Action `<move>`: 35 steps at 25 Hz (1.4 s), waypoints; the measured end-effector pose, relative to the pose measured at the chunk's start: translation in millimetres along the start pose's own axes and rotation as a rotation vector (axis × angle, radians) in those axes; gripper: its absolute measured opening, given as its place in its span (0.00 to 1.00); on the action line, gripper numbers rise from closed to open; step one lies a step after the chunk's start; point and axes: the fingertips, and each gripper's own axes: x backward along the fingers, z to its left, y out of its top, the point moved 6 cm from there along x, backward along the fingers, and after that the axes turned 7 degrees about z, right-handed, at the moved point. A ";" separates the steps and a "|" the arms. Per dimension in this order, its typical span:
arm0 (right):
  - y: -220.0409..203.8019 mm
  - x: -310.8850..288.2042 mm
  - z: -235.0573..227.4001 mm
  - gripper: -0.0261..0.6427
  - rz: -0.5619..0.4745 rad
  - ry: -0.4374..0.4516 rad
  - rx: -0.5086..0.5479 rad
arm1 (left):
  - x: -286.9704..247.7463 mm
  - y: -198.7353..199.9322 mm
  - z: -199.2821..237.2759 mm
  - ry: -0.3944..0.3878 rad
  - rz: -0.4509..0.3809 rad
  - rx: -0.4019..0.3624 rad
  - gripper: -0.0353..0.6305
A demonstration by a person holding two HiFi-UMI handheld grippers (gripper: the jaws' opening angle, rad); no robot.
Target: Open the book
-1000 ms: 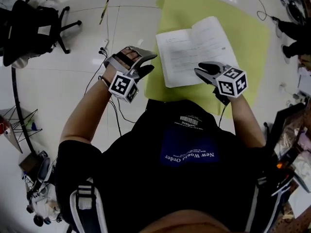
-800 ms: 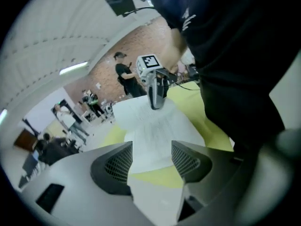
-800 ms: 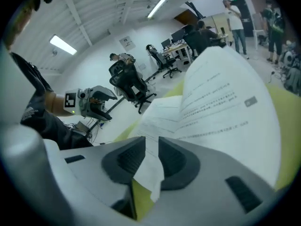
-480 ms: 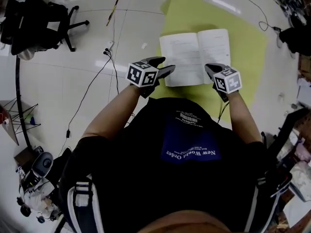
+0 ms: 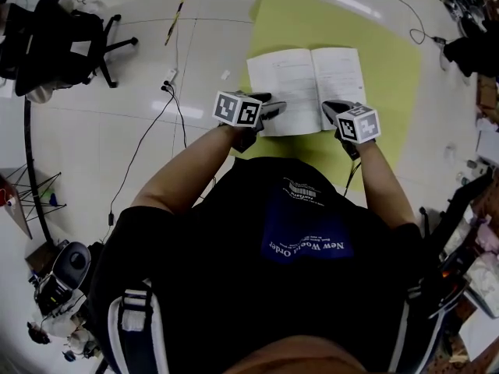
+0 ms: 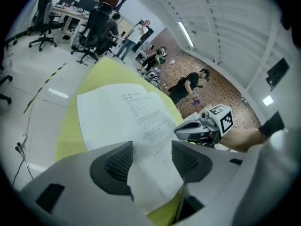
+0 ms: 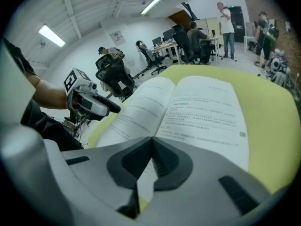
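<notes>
The book [image 5: 308,84] lies open, pages up, on a yellow mat [image 5: 390,68] on the floor. My left gripper [image 5: 273,109] hovers at the book's near left corner. In the left gripper view the left gripper [image 6: 150,157] is open, and the left page [image 6: 127,117] shows in the gap between the dark pads without touching them. My right gripper [image 5: 330,109] is at the near edge of the right page. Seen in the right gripper view, the right gripper [image 7: 151,142] is shut with nothing between its pads, and the open book [image 7: 197,107] lies just beyond it.
White tiled floor surrounds the mat. A black office chair [image 5: 54,41] stands far left, and cables [image 5: 168,104] run across the floor beside the left arm. Clutter lines the right edge [image 5: 468,53]. Several people and desks [image 7: 228,22] are in the background.
The left gripper has moved right to the book's near left corner and rolled over, so its cube now faces up. The right gripper has sunk slightly toward the book's near edge.
</notes>
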 end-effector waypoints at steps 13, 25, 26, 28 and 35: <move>-40.1 30.3 -22.7 0.02 -0.145 0.033 -0.239 | -64.6 60.2 -68.5 -0.302 0.009 0.010 0.43; -127.5 179.7 -86.8 0.02 -0.487 -0.108 -0.562 | -156.2 88.8 -196.7 -0.496 0.115 -0.373 0.43; -125.4 190.8 -84.0 0.02 -0.510 -0.113 -0.542 | -162.1 80.6 -197.7 -0.468 0.168 -0.418 0.42; -113.7 206.6 -74.1 0.02 -0.545 -0.125 -0.479 | -166.9 65.0 -190.7 -0.429 0.241 -0.441 0.43; -59.9 207.1 -42.2 0.02 -0.565 -0.068 -0.291 | -119.2 59.6 -165.8 -0.420 0.144 -0.377 0.43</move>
